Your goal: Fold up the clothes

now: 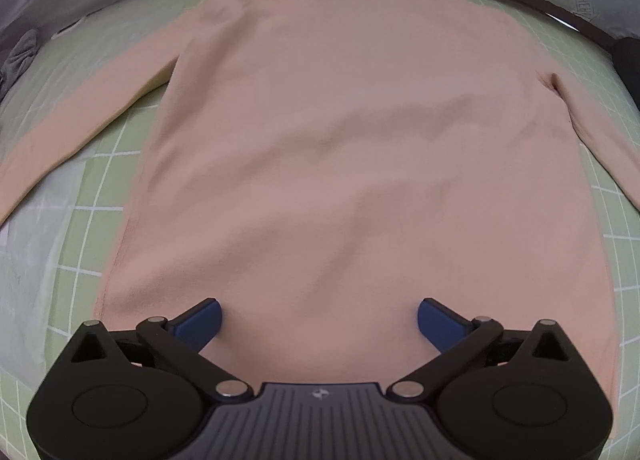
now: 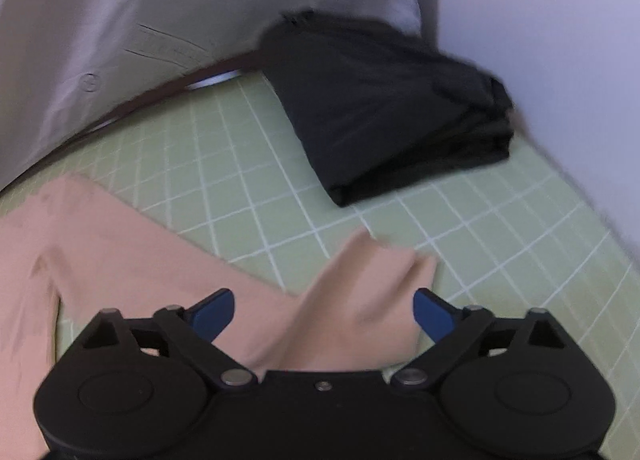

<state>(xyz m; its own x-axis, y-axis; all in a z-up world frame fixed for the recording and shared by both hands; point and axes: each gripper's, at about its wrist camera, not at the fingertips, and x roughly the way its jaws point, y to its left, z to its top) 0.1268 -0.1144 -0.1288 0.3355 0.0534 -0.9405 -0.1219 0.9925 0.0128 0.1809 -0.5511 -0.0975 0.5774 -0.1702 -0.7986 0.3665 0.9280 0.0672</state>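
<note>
A peach long-sleeved top (image 1: 340,148) lies flat on the green grid mat (image 1: 92,244), its hem nearest me and its sleeves spread to both sides. Over the hem hovers my left gripper (image 1: 319,320), open wide, its blue pads (image 1: 202,322) apart with only flat cloth beneath them. In the right wrist view, the top's right sleeve (image 2: 352,300) lies bent on the mat with its cuff end rumpled. My right gripper (image 2: 324,314) stands open above that sleeve, and the sleeve passes between the blue pads (image 2: 434,314) without either pressing on it.
A folded black garment (image 2: 384,108) rests on the mat's (image 2: 248,188) far right corner. Grey crumpled cloth (image 1: 20,56) lies off the mat at the far left. Pale sheeting (image 2: 120,20) borders the mat's far edge.
</note>
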